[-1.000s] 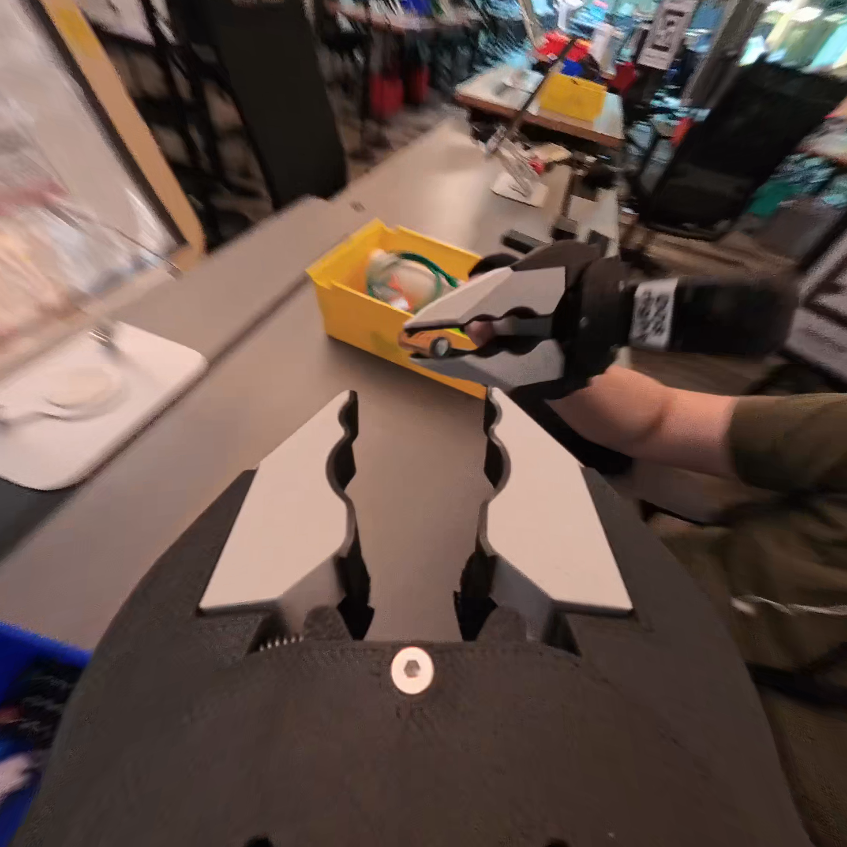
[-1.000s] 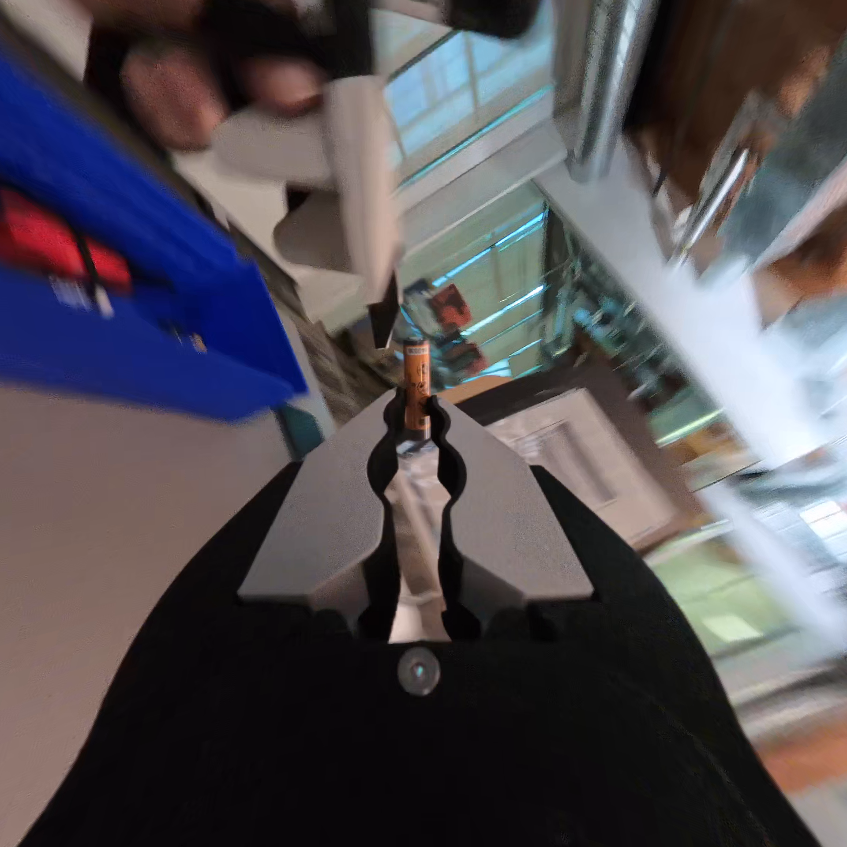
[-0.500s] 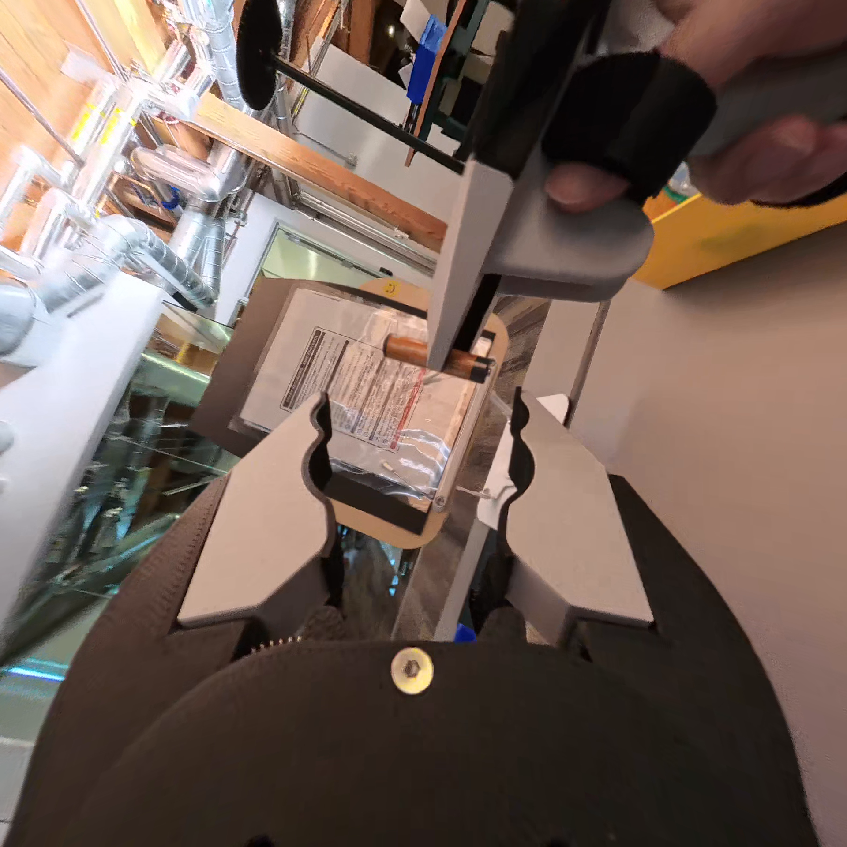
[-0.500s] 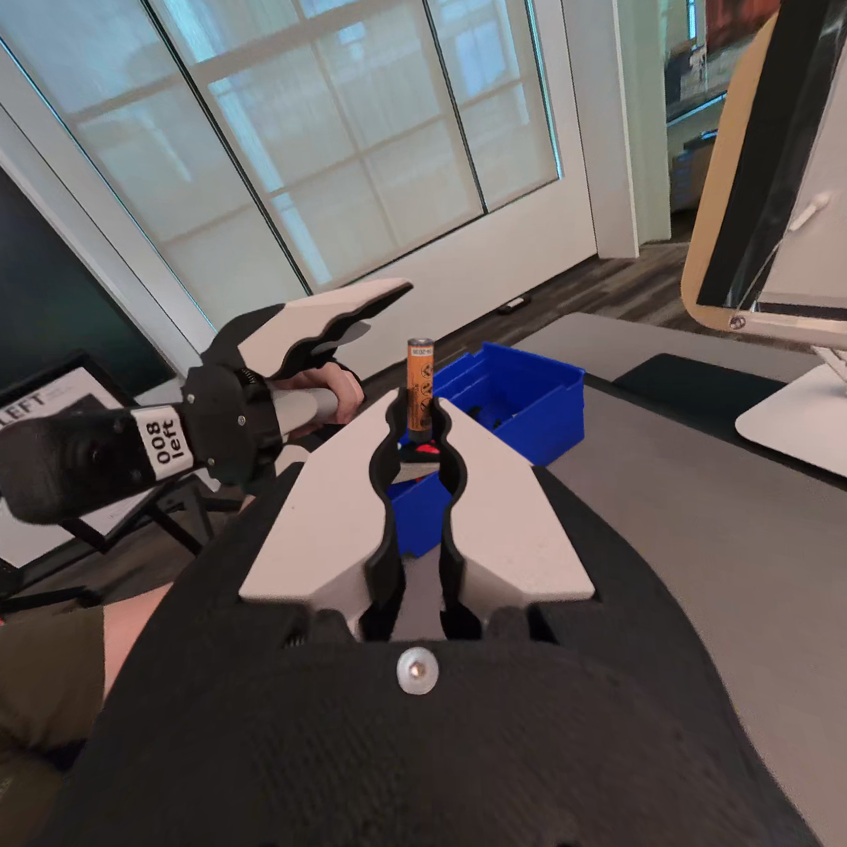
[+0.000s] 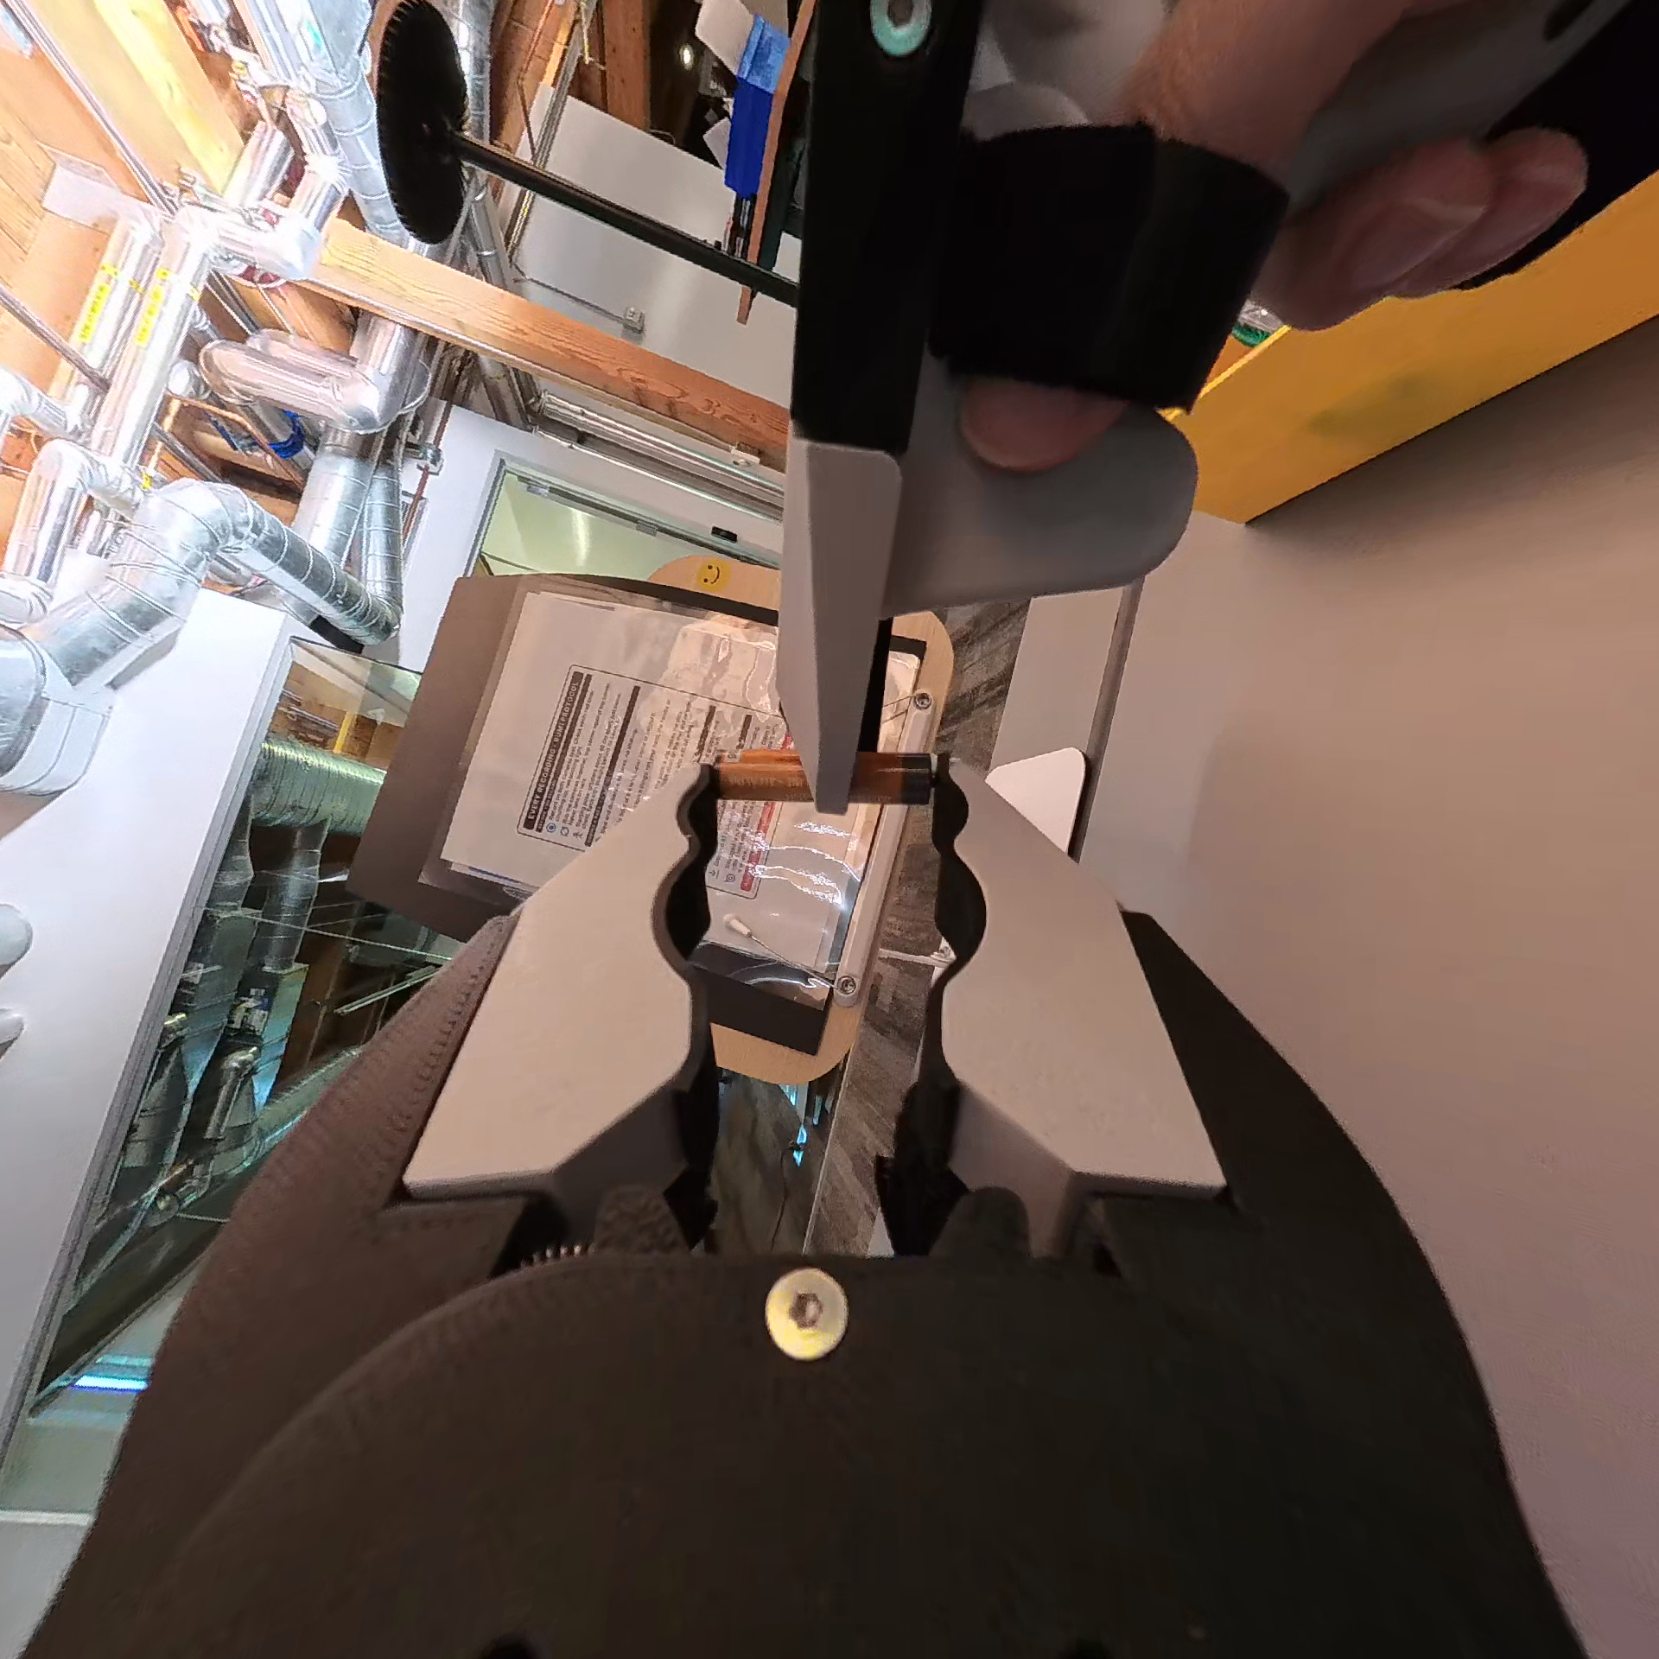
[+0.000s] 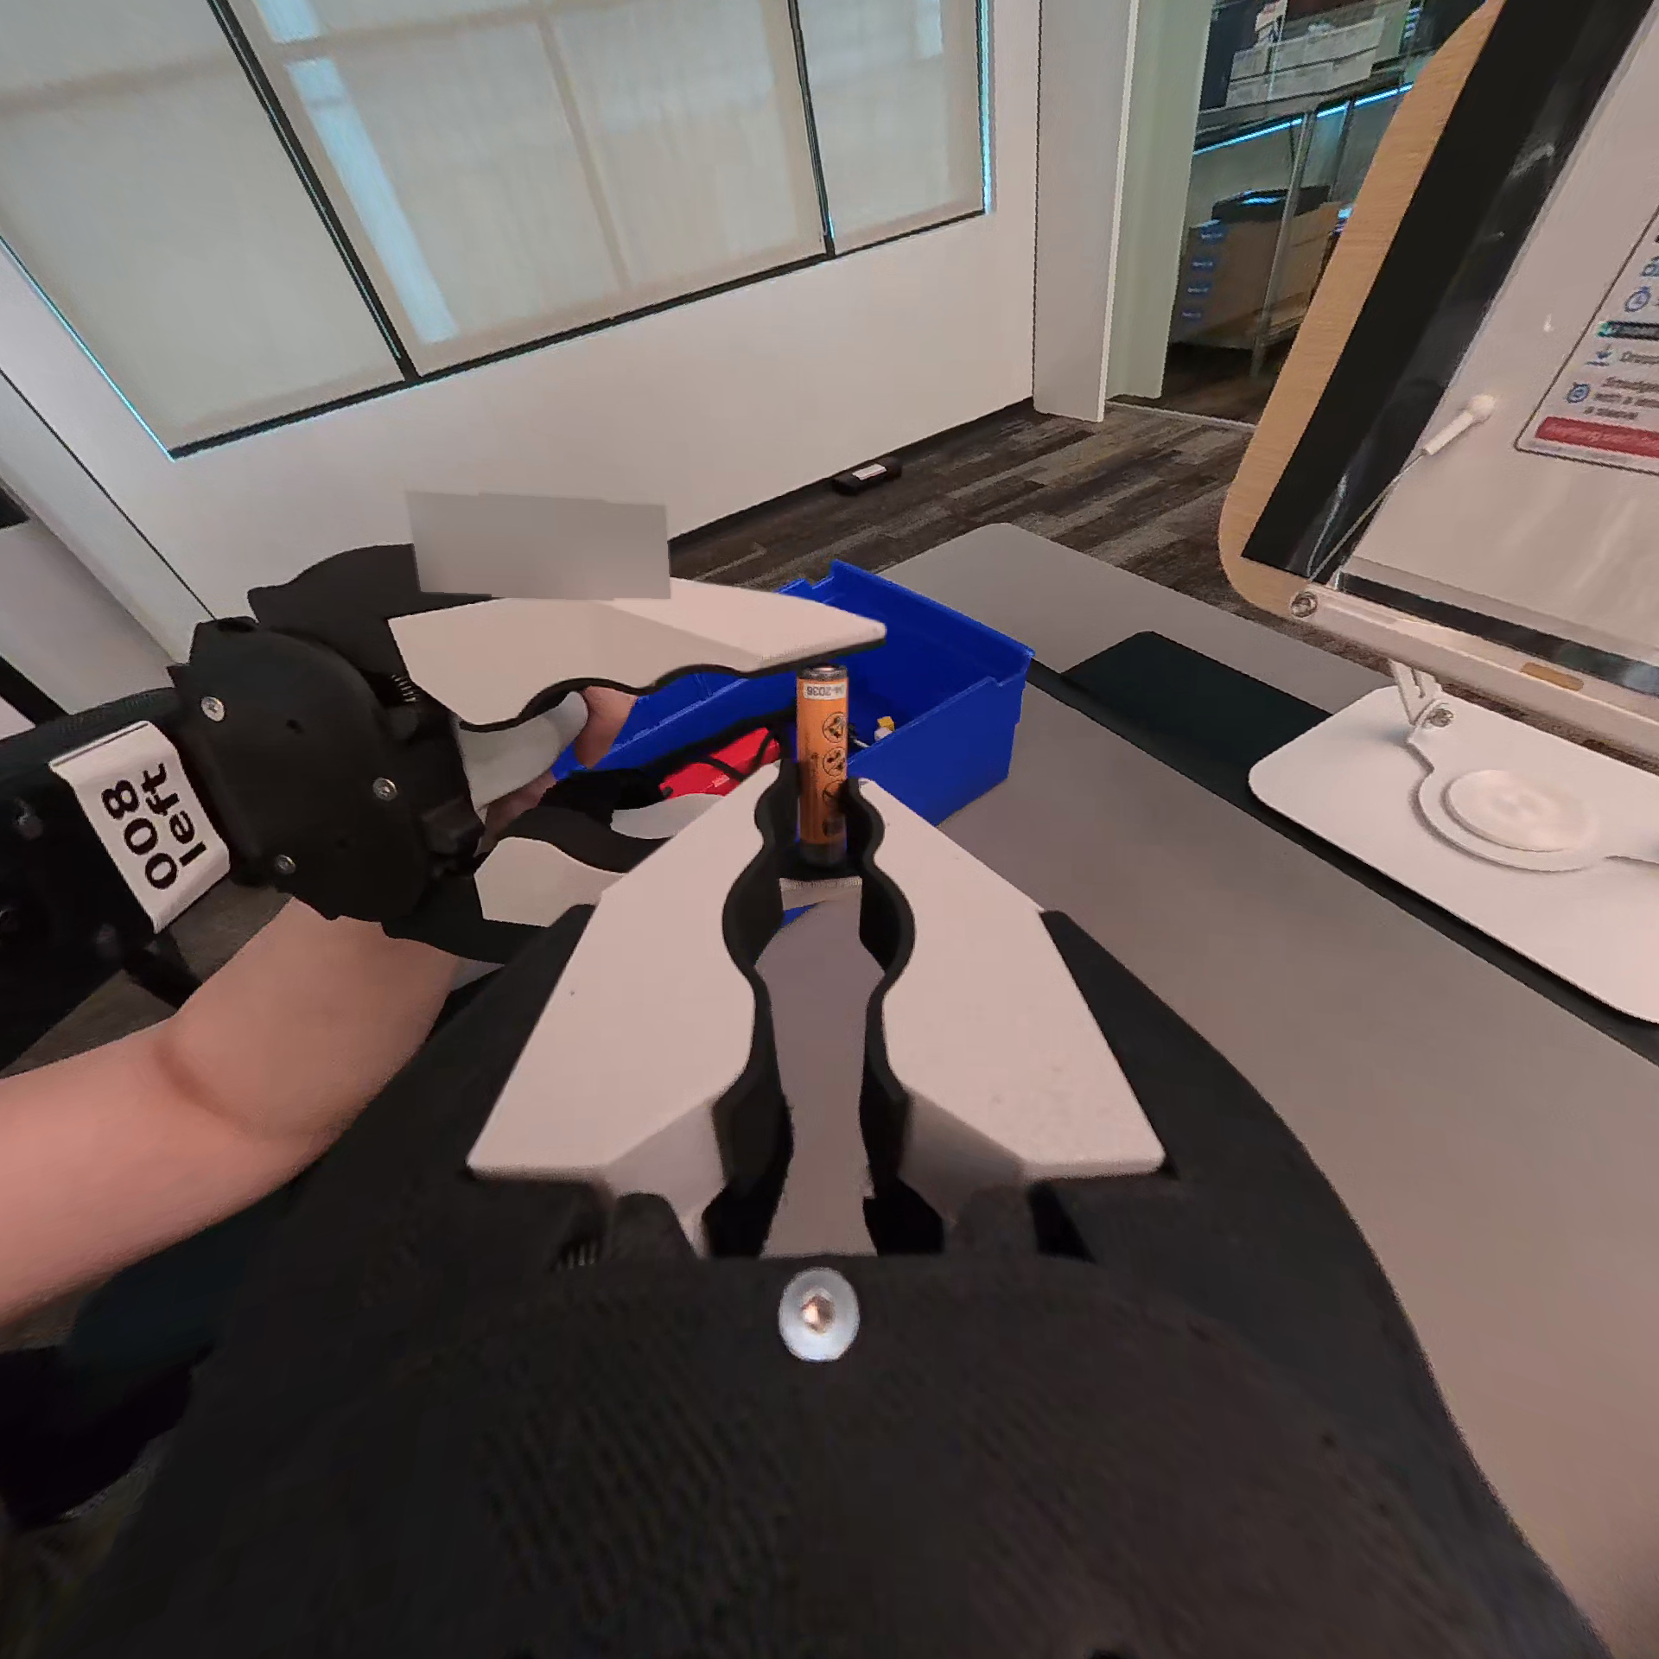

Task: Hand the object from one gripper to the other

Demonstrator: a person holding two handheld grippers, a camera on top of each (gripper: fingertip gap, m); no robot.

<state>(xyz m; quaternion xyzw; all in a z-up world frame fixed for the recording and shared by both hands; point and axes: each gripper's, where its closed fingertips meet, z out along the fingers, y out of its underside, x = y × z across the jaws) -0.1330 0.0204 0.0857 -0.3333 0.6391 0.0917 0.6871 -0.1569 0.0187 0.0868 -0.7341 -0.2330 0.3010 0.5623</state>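
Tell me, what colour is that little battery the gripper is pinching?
The battery is orange with a black lower end, clearest in the right wrist view.

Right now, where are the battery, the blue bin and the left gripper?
battery [image 6: 821,763]: right wrist view, orange body.
blue bin [image 6: 943,709]: right wrist view, right wall.
left gripper [image 5: 826,790]: left wrist view, midway between fingertips.

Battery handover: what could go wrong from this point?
1. The left claw spans the battery end to end, so closing on its small ends may let it pop out.
2. The right claw pinches only the battery's lower part; an early release could drop it onto the table.
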